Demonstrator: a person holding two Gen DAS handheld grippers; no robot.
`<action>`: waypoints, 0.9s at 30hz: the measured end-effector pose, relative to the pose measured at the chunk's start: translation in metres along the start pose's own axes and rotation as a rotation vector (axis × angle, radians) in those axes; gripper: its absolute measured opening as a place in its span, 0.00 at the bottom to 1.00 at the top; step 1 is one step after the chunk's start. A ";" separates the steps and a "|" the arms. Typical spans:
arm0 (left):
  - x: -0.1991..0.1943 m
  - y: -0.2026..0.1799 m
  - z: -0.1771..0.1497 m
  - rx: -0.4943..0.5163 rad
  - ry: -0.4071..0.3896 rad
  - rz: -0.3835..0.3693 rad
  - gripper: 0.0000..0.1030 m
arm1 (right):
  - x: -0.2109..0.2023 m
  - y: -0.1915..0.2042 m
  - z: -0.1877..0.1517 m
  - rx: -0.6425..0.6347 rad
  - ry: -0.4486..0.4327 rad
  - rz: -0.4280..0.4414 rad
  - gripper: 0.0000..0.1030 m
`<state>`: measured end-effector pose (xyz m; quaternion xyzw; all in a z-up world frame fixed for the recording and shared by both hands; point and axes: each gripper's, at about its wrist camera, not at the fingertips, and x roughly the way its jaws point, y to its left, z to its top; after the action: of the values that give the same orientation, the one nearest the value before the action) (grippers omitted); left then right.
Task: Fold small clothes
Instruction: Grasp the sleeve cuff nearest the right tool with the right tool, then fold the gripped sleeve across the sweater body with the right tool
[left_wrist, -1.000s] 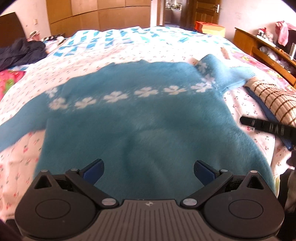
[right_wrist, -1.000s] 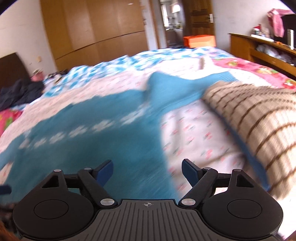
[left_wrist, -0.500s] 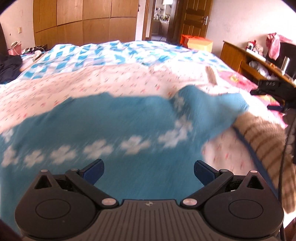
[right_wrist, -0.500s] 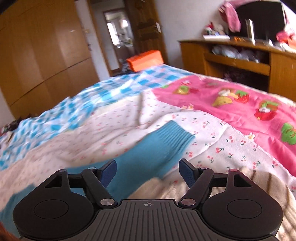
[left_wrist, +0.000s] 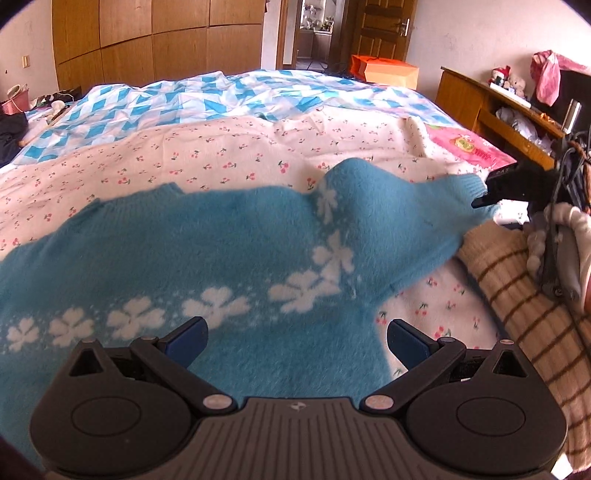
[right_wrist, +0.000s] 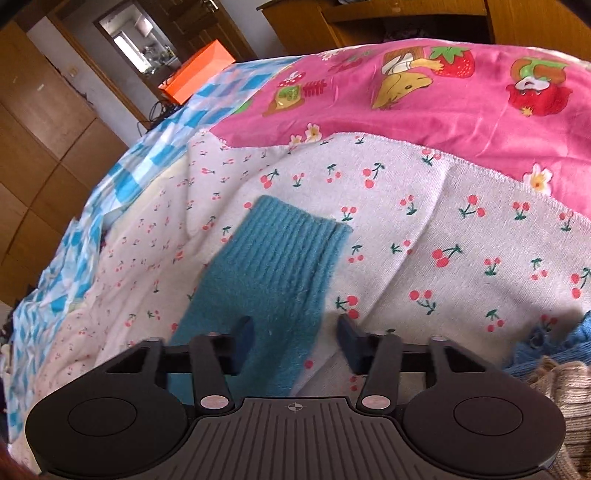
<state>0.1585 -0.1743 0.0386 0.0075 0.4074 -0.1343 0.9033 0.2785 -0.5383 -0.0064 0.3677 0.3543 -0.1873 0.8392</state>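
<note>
2 hand-held grippers work over a bed (left_wrist: 258, 147) spread with a cherry-print white sheet (right_wrist: 461, 236). A blue sweater (left_wrist: 221, 251) with a band of white flowers lies flat across the middle of that sheet, 1 sleeve reaching toward the bed's right edge. The left hand-held gripper (left_wrist: 295, 341) hovers above the sweater's body with its jaws wide apart and nothing between them. The right hand-held gripper (right_wrist: 293, 341) is at the sleeve's ribbed cuff (right_wrist: 284, 243); its jaws have just been closing, the sleeve runs between them, yet a gap still shows on the right side, so the pads do not press it. A tan striped garment (left_wrist: 524, 295) sits just beside the sleeve at the right edge, and a pink cartoon-print cover (right_wrist: 424, 92) lies beyond the sheet.
</note>
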 end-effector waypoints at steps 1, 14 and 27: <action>-0.004 0.002 -0.001 0.004 -0.005 0.005 1.00 | -0.001 0.001 0.000 0.005 0.011 0.031 0.17; -0.055 0.087 -0.030 -0.074 -0.071 0.136 1.00 | -0.113 0.138 -0.065 -0.299 -0.056 0.378 0.10; -0.099 0.203 -0.090 -0.251 -0.137 0.347 1.00 | -0.094 0.301 -0.286 -0.735 0.218 0.491 0.10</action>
<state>0.0799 0.0562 0.0321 -0.0441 0.3512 0.0745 0.9323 0.2570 -0.1200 0.0715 0.1361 0.3856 0.1953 0.8914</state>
